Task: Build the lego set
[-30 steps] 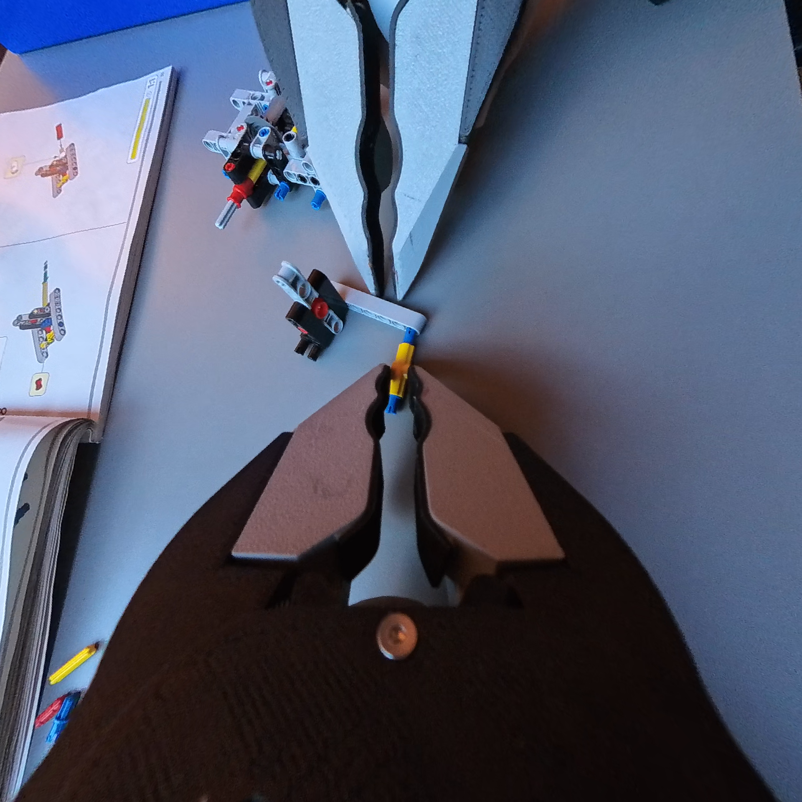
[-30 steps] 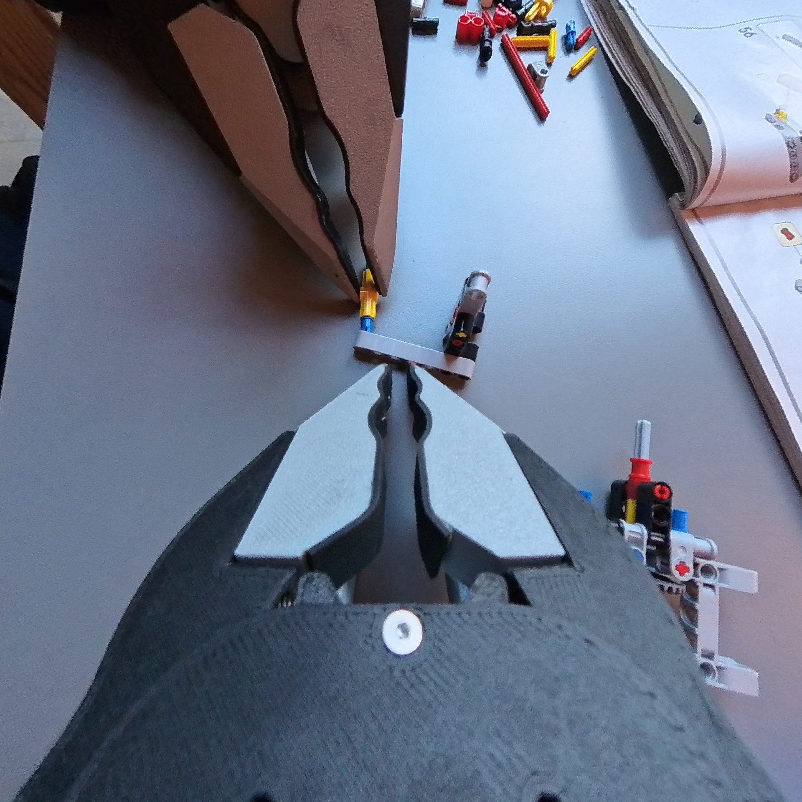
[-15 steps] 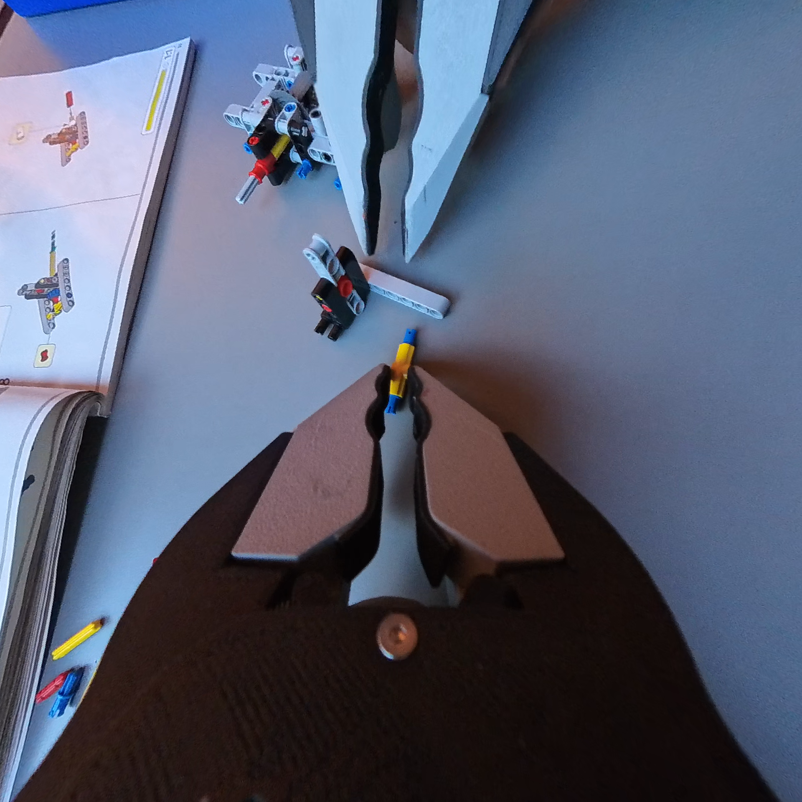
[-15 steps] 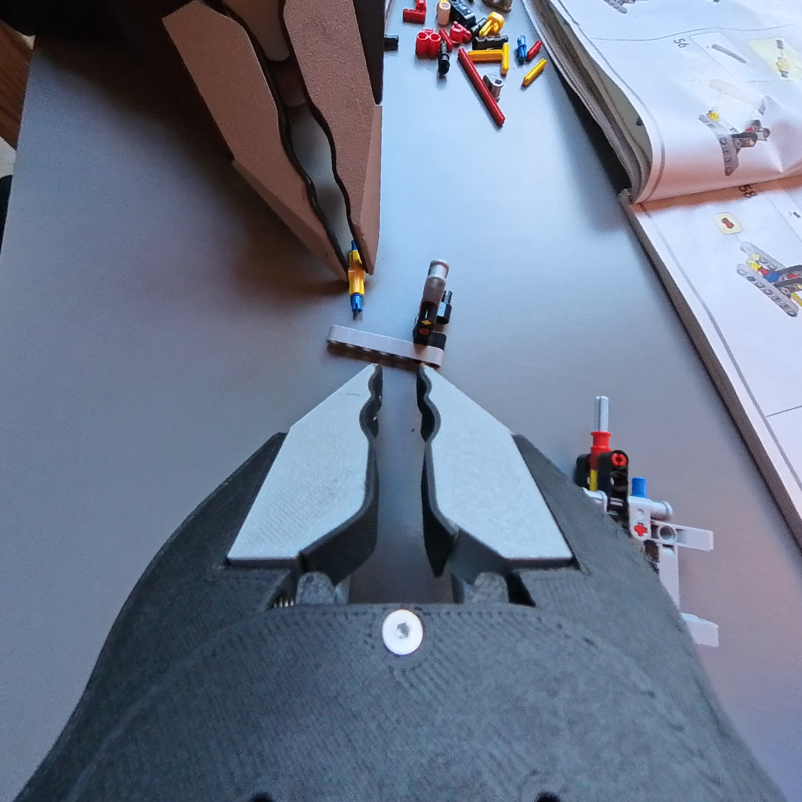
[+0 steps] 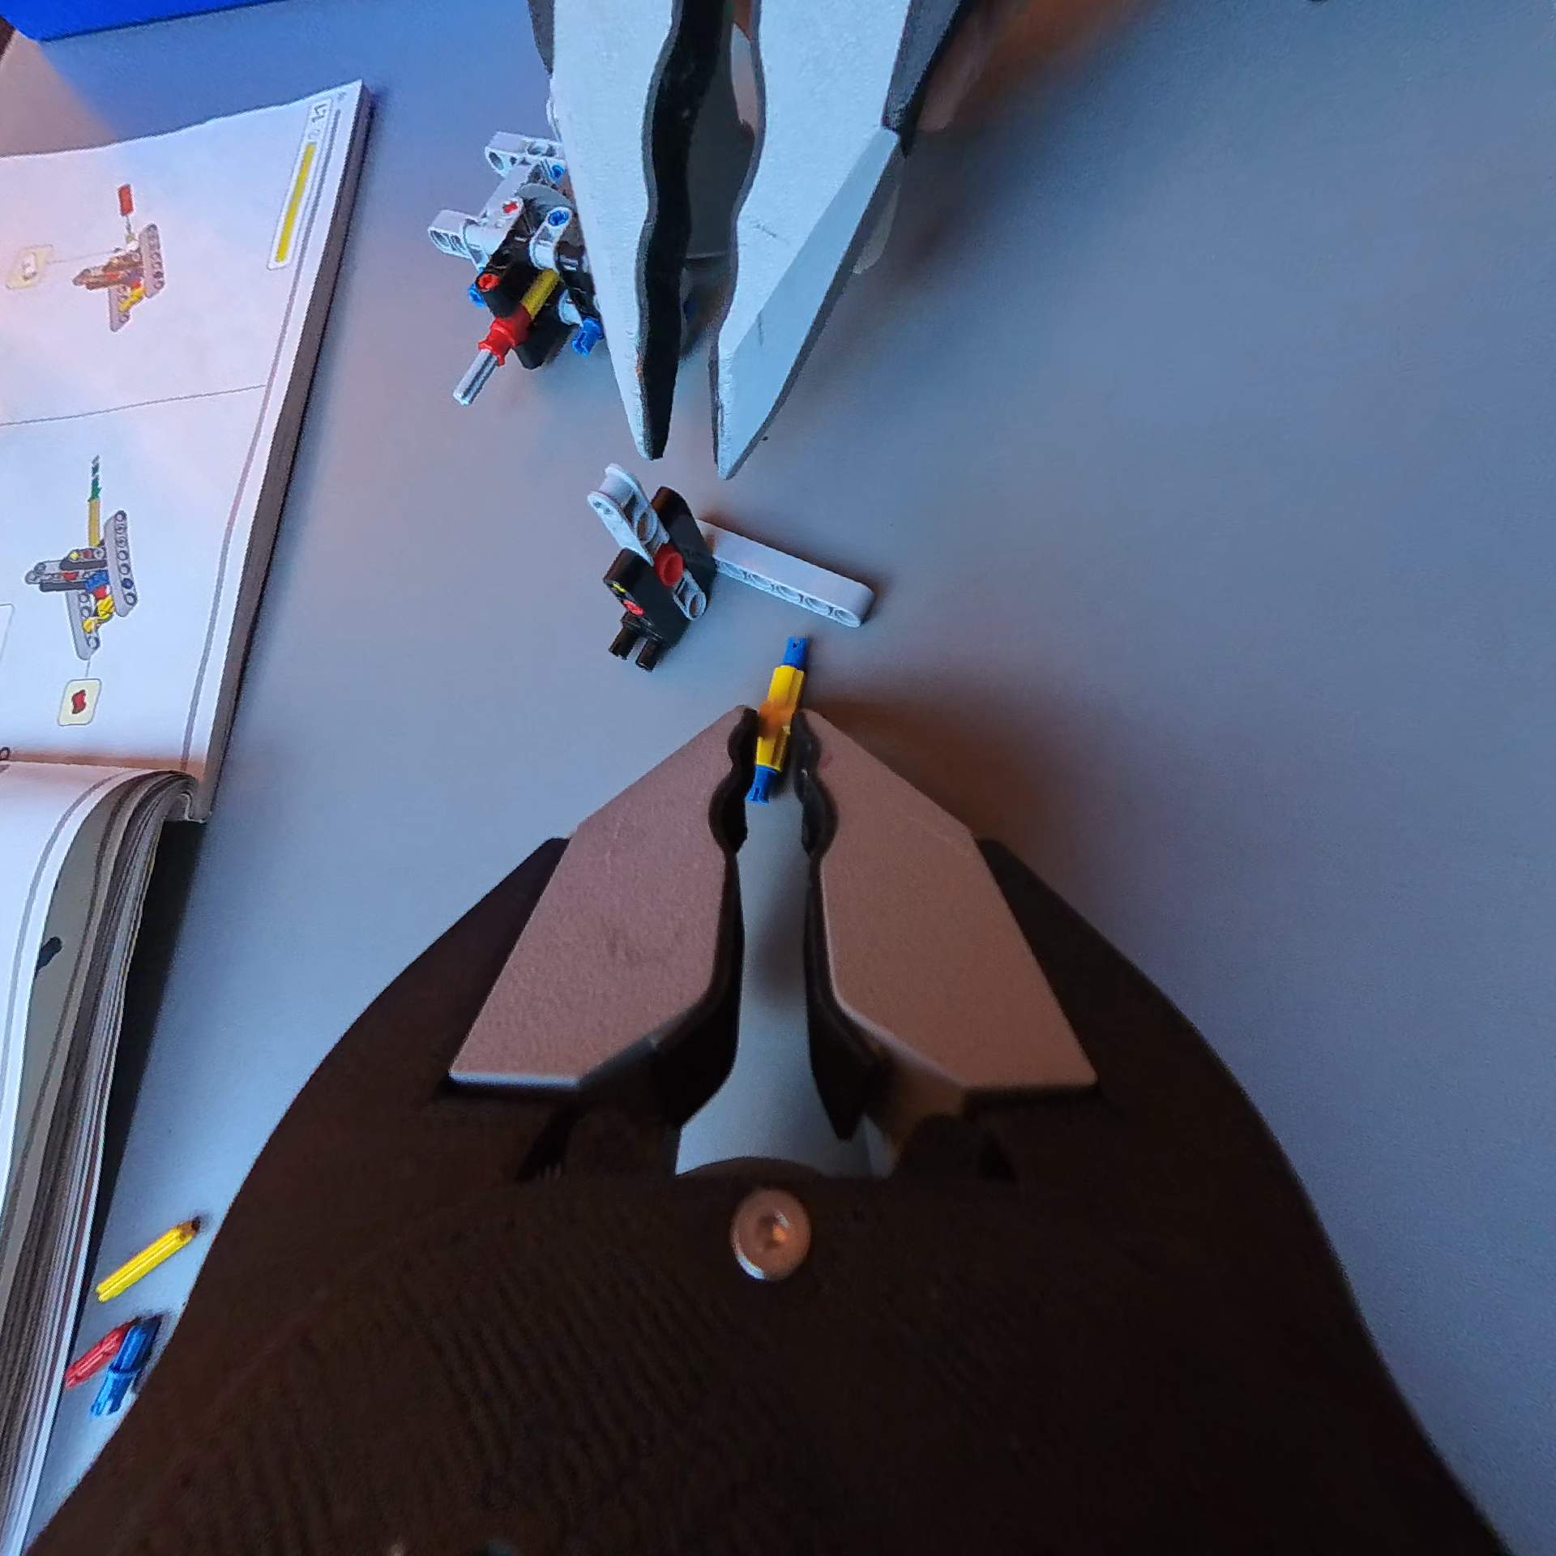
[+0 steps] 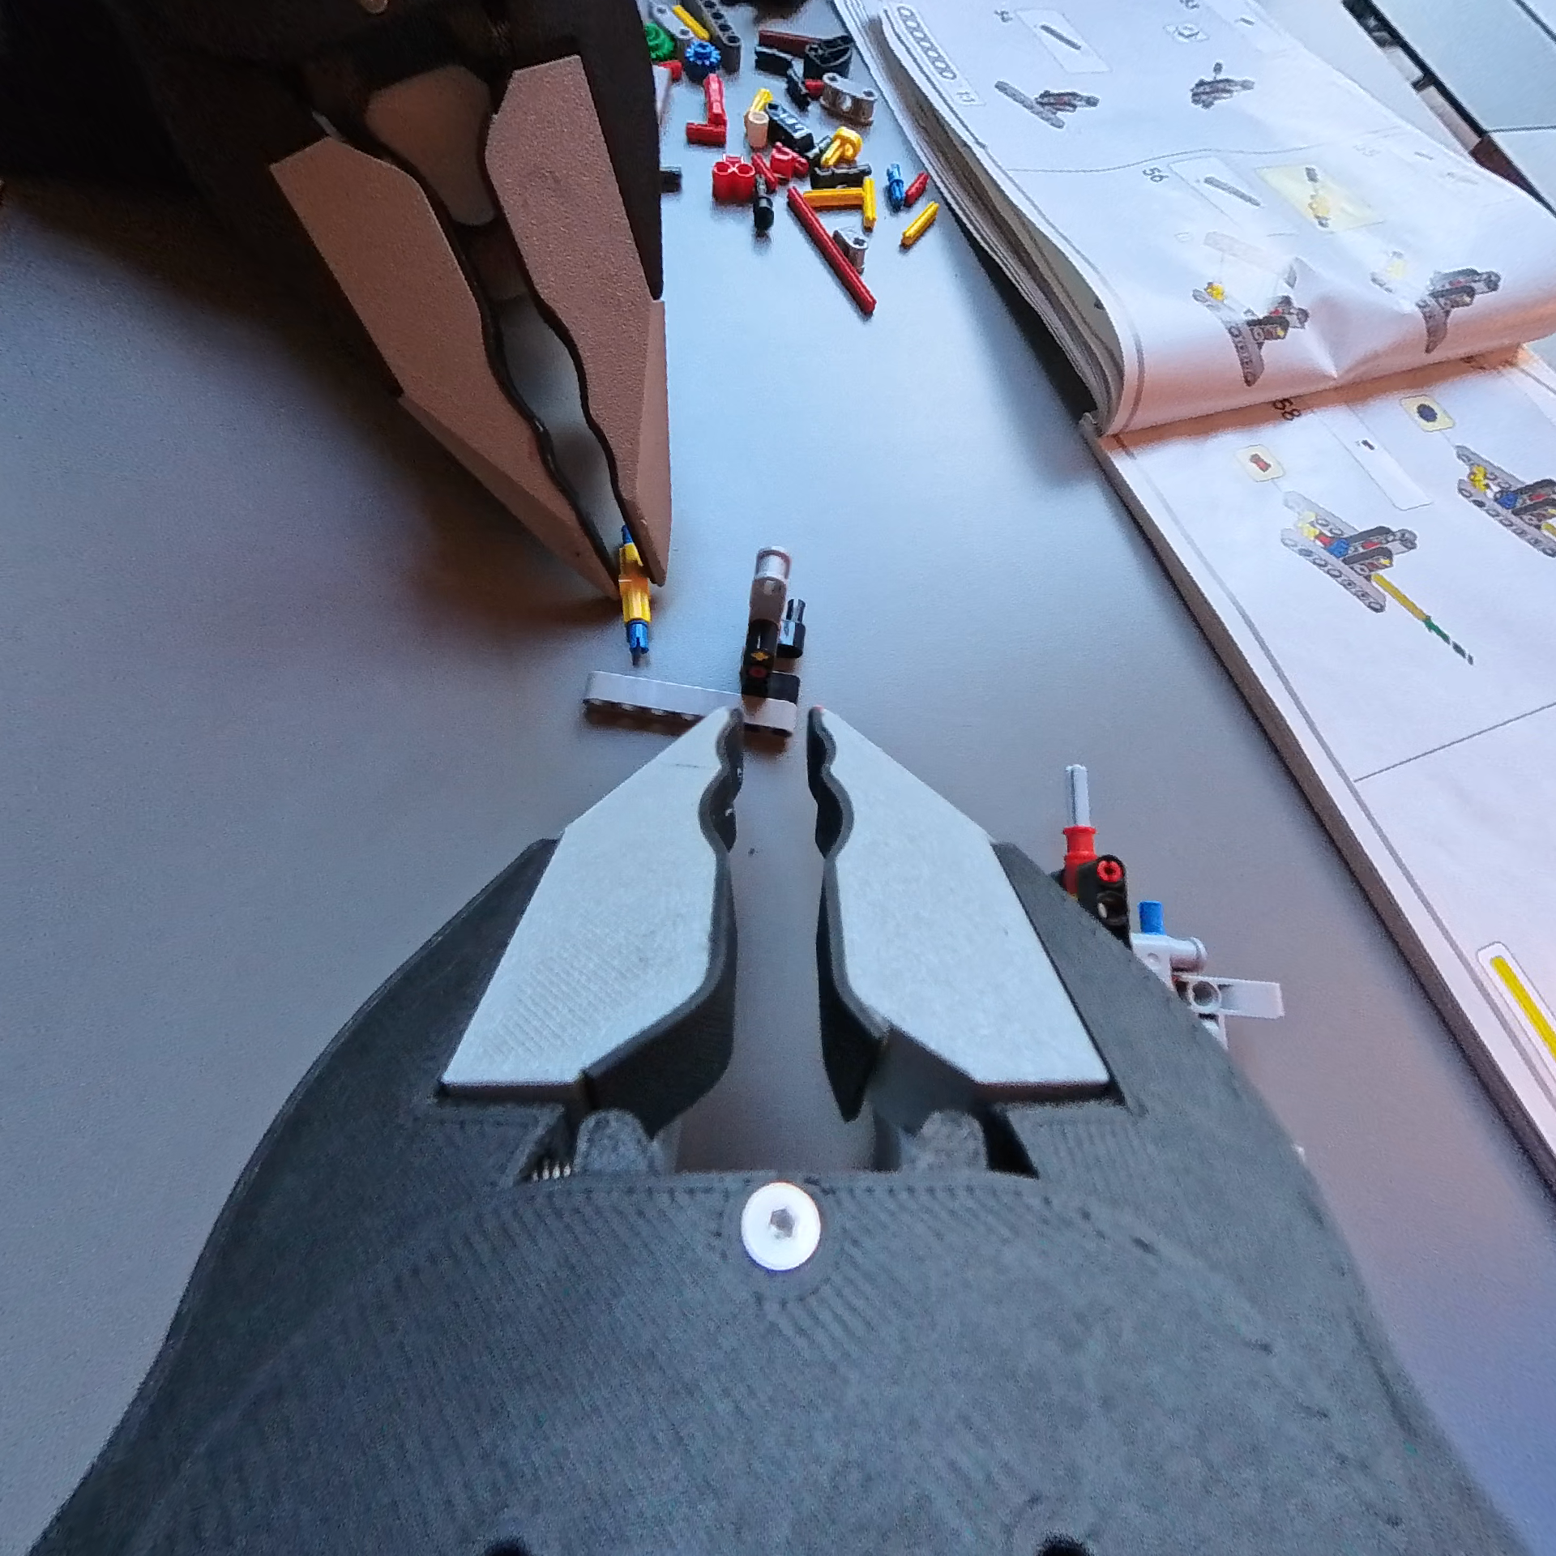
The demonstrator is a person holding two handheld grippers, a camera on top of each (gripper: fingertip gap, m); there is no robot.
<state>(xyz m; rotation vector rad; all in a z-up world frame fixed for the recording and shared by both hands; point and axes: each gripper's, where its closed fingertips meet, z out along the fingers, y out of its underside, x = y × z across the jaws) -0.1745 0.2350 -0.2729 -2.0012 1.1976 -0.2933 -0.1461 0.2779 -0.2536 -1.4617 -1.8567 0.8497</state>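
My left gripper (image 5: 773, 726) is shut on a small yellow connector with blue pins (image 5: 780, 717). Its blue tip points at the free end of a light grey beam (image 5: 791, 581) lying on the grey table. The beam carries a black and grey block with a red pin (image 5: 652, 562). In the right wrist view the left gripper (image 6: 630, 581) shows at the upper left, pinching the yellow and blue piece (image 6: 633, 602) just off the beam (image 6: 648, 695). My right gripper (image 6: 775, 720) is open and holds nothing, its tips just short of the beam's block end (image 6: 770, 674). It also shows in the left wrist view (image 5: 686, 459).
A larger grey, black and red assembly (image 5: 522, 253) lies beside the right gripper, also in the right wrist view (image 6: 1137, 926). An open instruction booklet (image 6: 1263, 253) lies along one side. Several loose coloured pieces (image 6: 800, 168) are scattered beyond the left gripper. Loose pins (image 5: 126, 1313) lie by the booklet. One gripper's finger ends stand about 6 centimeters off the other's.
A second ago the right gripper was shut on the grey beam and the yellow piece's pin sat at the beam's end. The right gripper has opened and drawn back; the yellow piece now stands apart from the beam.
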